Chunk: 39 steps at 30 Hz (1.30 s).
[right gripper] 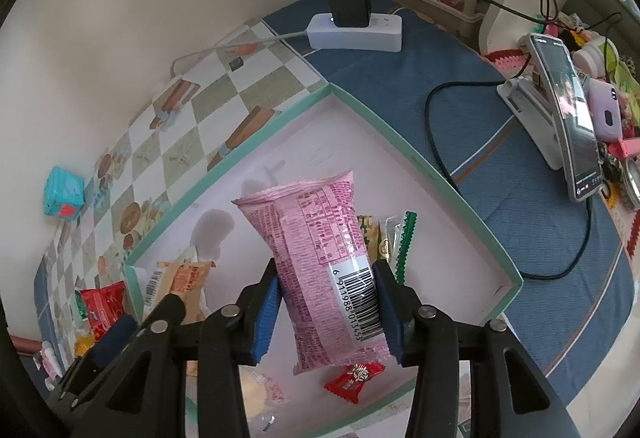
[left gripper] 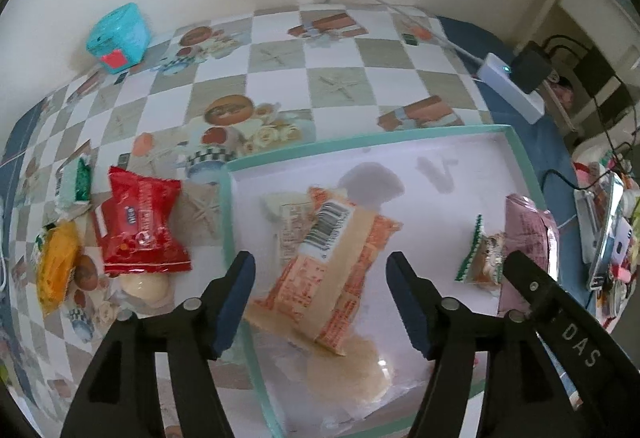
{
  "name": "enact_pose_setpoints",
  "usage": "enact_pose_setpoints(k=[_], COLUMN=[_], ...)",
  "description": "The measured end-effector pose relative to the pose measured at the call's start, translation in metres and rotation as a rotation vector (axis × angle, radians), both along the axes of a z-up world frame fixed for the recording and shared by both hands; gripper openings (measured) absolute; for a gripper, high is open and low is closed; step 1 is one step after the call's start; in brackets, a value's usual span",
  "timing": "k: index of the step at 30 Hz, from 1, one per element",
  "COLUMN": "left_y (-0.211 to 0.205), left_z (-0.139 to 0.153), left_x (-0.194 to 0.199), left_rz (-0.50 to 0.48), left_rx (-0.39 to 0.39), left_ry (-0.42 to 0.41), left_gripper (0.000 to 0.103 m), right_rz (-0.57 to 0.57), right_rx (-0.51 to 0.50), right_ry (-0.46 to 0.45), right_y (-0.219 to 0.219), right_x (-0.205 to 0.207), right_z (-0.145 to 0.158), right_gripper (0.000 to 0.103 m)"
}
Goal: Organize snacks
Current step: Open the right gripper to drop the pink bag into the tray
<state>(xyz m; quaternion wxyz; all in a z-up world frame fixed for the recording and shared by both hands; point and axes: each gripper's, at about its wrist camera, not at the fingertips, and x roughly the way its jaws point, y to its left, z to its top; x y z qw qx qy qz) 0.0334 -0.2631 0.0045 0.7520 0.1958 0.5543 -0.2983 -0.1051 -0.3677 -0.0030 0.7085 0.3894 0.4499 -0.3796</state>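
pink snack pack point(right gripper: 320, 262) — upright above tray point(right gripper: 440, 173).

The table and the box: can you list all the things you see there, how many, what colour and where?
box: 1, mint rim, white inside, on the table
orange packet: 1, orange, in the box
pink packet: 1, pink, over the box, in the right gripper
green-edged candy: 1, green and white, in the box
small red candy: 1, red, in the box
red packet: 1, red, on the tablecloth left of the box
yellow packet: 1, yellow, left of the red packet
teal cube: 1, teal, by the wall
power strip: 1, white, on the blue cloth
phone: 1, on a stand
left gripper: open
right gripper: shut on the pink packet
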Motion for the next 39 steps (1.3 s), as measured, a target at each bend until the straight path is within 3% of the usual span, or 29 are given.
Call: enact_pose_setpoints(k=[10, 12, 14, 19, 23, 34, 39], left_y=[0.023, 0.028, 0.034, 0.055, 0.072, 0.114, 0.131], left_z=[0.006, 0.007, 0.008, 0.007, 0.003, 0.014, 0.023], left_x=[0.017, 0.02, 0.023, 0.031, 0.035, 0.05, 0.052], left_rz=[0.092, 0.109, 0.13, 0.189, 0.232, 0.329, 0.348], left_rx=[-0.013, -0.017, -0.025, -0.038, -0.033, -0.057, -0.066], left_ry=[0.022, 0.022, 0.023, 0.032, 0.035, 0.016, -0.006], left_gripper=[0.073, 0.078, 0.083, 0.084, 0.084, 0.084, 0.084], right_rz=[0.009, 0.012, 0.015, 0.038, 0.048, 0.131, 0.172], right_rx=[-0.006, -0.009, -0.015, -0.026, -0.044, -0.136, -0.142], right_ry=[0.007, 0.003, -0.002, -0.009, -0.018, -0.101, -0.098], right_y=[0.001, 0.002, 0.002, 0.005, 0.008, 0.03, 0.039], right_x=[0.001, 0.001, 0.002, 0.005, 0.007, 0.019, 0.027], right_z=[0.0, 0.001, 0.002, 0.004, 0.007, 0.028, 0.029], right_gripper=[0.071, 0.074, 0.084, 0.086, 0.1, 0.103, 0.103])
